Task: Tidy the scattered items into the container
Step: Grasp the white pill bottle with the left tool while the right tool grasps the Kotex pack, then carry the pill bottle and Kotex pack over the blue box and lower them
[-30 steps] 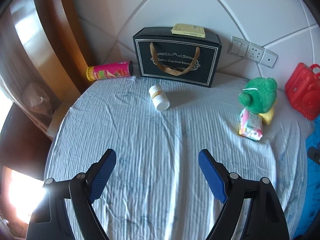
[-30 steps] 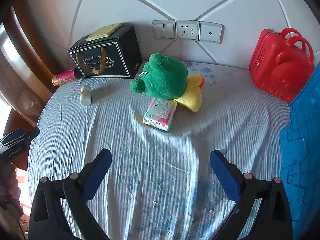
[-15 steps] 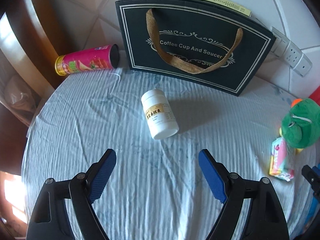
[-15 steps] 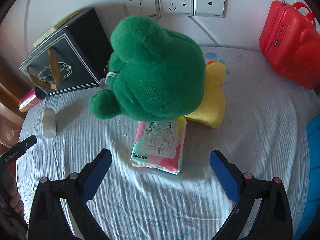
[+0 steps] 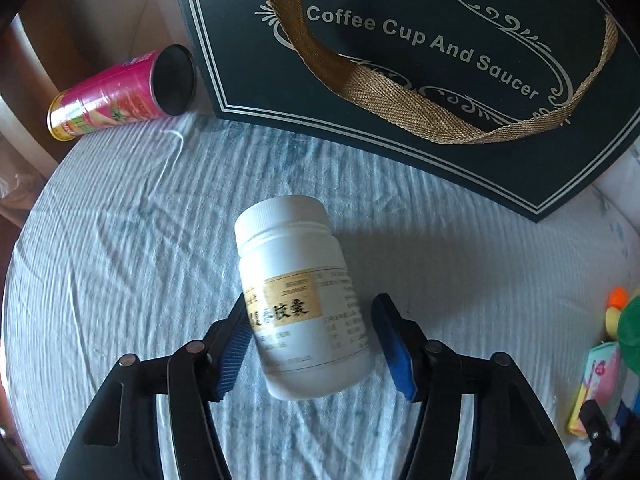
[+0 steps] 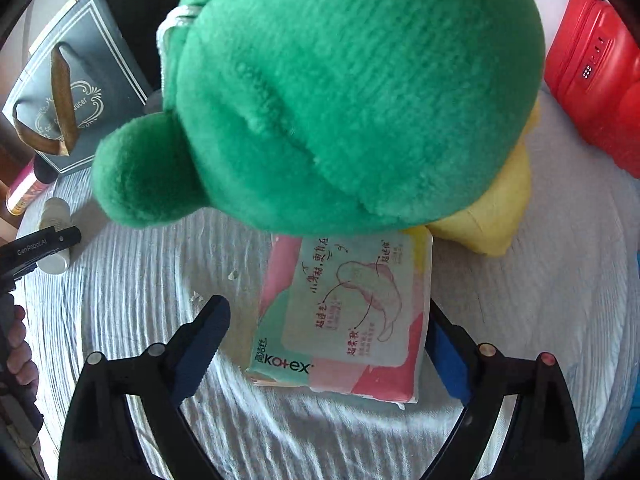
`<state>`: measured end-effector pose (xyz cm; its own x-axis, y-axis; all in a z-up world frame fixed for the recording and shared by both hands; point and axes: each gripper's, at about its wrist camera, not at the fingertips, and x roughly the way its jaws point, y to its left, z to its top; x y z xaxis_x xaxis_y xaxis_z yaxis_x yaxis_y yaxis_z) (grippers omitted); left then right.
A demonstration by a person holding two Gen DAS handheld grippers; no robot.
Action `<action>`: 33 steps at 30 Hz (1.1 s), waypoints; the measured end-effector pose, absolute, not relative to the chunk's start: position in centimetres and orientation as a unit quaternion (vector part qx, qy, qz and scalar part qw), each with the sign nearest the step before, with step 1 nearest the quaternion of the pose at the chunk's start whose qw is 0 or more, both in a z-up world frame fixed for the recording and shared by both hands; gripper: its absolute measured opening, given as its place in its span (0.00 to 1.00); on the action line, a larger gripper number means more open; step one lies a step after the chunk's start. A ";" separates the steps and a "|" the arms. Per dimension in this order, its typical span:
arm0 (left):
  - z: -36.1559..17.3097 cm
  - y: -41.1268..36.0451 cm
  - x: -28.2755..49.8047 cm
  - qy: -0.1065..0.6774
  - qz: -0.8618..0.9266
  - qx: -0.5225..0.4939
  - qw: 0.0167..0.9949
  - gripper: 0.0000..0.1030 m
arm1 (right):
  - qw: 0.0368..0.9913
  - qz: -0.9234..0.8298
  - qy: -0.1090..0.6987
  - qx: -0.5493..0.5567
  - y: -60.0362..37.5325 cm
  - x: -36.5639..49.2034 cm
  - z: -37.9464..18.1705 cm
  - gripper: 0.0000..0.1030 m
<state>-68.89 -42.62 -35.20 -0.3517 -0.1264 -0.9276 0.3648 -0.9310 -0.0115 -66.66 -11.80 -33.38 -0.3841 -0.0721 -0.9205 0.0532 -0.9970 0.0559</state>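
Left wrist view: the left gripper [image 5: 312,344] is closing around a white pill bottle [image 5: 298,296] lying on the pale blue sheet [image 5: 120,248], one pad touching, the other just shy, below the black "Coffee Cup And Saucer" gift bag [image 5: 400,80]. Right wrist view: the right gripper [image 6: 324,344] is narrowing, not yet gripping, around a Kotex pack [image 6: 344,320] lying partly under the green plush toy [image 6: 340,92].

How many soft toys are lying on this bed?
1: a green and yellow plush toy in the middle of the bed, resting on the far end of a pink Kotex pack. Its bulk could hide things behind it.
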 end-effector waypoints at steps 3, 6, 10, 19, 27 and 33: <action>-34.9 -42.2 -68.1 0.106 -0.817 0.548 0.144 0.49 | 0.035 -0.834 -0.001 0.551 -11.7 -66.5 -33.3 0.75; -34.4 -41.2 -66.7 0.096 -0.821 0.545 0.138 0.49 | 0.040 -0.835 0.004 0.549 -11.5 -66.2 -33.1 0.71; -32.8 -38.4 -63.8 0.067 -0.833 0.536 0.122 0.47 | 0.054 -0.834 0.016 0.550 -11.5 -64.5 -32.8 0.70; -29.5 -32.1 -56.4 0.037 -0.844 0.528 0.088 0.45 | 0.084 -0.830 0.022 0.551 -10.9 -58.4 -30.3 0.68; -29.6 -29.2 -48.5 0.026 -0.847 0.526 0.073 0.45 | 0.110 -0.828 0.035 0.548 -10.6 -50.7 -28.3 0.68; -26.6 -26.7 -43.7 0.019 -0.863 0.501 0.066 0.45 | 0.127 -0.844 0.037 0.521 -10.6 -47.5 -25.7 0.68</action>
<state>-43.67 -26.69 -26.65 -0.4887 -0.0953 -0.8672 0.1332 -0.9905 0.0338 -47.52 -10.62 -25.66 -0.4259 -0.1750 -0.8877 0.2521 -0.9652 0.0693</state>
